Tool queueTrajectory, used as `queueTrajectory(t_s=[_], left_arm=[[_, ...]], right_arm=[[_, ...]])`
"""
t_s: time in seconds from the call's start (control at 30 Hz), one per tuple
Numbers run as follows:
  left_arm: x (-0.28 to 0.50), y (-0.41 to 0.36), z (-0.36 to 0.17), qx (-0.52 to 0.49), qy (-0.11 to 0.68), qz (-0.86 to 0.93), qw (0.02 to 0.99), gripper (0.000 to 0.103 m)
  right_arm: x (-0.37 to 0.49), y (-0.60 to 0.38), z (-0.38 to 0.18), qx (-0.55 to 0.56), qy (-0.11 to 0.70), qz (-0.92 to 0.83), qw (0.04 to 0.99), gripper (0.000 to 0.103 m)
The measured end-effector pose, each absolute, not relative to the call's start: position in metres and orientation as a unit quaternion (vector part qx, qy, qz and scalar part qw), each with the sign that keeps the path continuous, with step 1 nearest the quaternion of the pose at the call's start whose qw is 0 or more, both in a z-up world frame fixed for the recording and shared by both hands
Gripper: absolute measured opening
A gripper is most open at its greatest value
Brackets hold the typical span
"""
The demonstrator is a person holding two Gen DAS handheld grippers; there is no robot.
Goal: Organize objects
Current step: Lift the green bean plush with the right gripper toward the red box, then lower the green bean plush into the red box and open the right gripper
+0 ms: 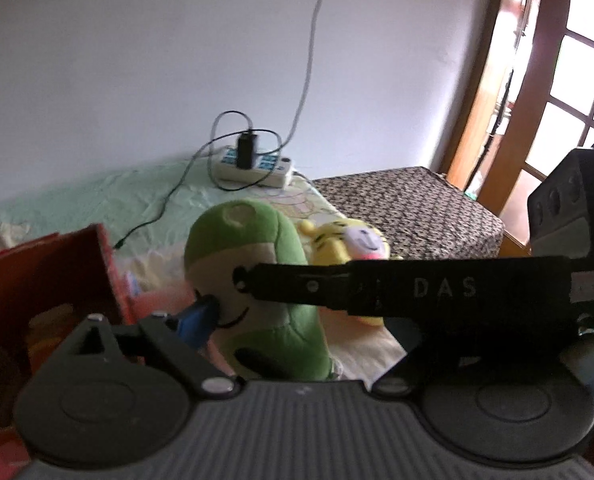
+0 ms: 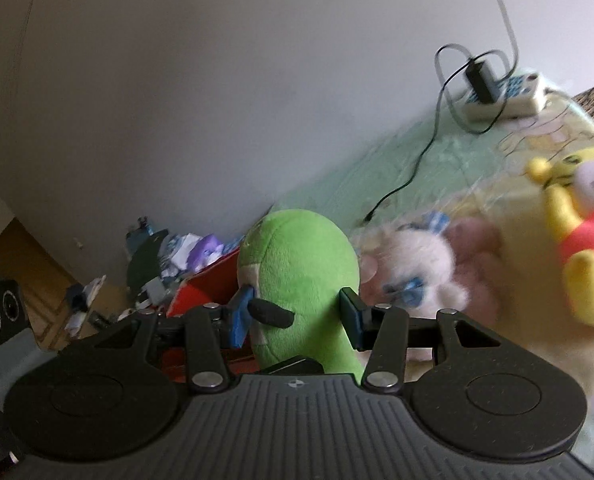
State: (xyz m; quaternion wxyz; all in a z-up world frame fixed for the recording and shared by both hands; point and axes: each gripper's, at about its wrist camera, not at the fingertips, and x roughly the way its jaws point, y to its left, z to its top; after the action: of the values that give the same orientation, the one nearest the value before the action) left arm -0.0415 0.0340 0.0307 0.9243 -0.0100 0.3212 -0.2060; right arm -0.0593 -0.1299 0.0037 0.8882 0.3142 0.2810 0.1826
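Note:
A green plush toy (image 2: 297, 264) with a pale face is clamped between the blue pads of my right gripper (image 2: 295, 316), held above the bed. In the left wrist view the same green plush (image 1: 253, 280) stands in front of me, with the right gripper's black arm (image 1: 413, 288) reaching across it from the right. My left gripper (image 1: 225, 312) is close to the plush; only its left blue pad (image 1: 197, 320) shows, touching the toy's face, and the other finger is hidden. A red box (image 1: 45, 276) stands at the left, with plush shapes inside.
A yellow tiger plush in red (image 2: 581, 240) and a white-pink plush (image 2: 421, 276) lie on the pale bedsheet (image 2: 377, 168). A power strip with charger and cables (image 1: 253, 164) lies near the wall. A patterned cover (image 1: 409, 216) lies at the right, a door beyond. Clutter (image 2: 169, 260) lies by the wall.

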Motion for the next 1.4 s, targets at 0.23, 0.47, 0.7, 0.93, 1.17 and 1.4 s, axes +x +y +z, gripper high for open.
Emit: queueTrajectory(t_s=[0.23,0.47,0.7,0.93,1.17,1.4], left_arm=[[-0.057,0.078,0.041,-0.020,0.305,-0.181,0.935,0.085],[-0.067,0.135,0.058,-0.035,0.275,-0.154,0.948,0.085],[-0.059,0.189,0.054,-0.017,0.281,-0.110,0.953,0.084],[-0.031,0.250,0.033,-0.027,0.321,-0.085,0.943,0.075],[-0.009,0.286,0.003,-0.031,0.350,-0.060,0.934,0.071],[0.002,0.307,-0.017,-0.027,0.371,-0.040,0.927,0.069]], right_arm=[[-0.038,-0.080,0.026,0.294,0.275,0.211,0.891,0.050],[0.006,-0.029,0.023,0.331,0.301,0.245,0.860,0.050],[0.055,0.023,-0.016,0.434,0.378,0.251,0.778,0.050],[0.081,0.062,-0.048,0.466,0.416,0.225,0.747,0.050],[0.098,0.080,-0.066,0.474,0.427,0.199,0.744,0.050],[0.103,0.088,-0.065,0.458,0.431,0.218,0.747,0.054]])
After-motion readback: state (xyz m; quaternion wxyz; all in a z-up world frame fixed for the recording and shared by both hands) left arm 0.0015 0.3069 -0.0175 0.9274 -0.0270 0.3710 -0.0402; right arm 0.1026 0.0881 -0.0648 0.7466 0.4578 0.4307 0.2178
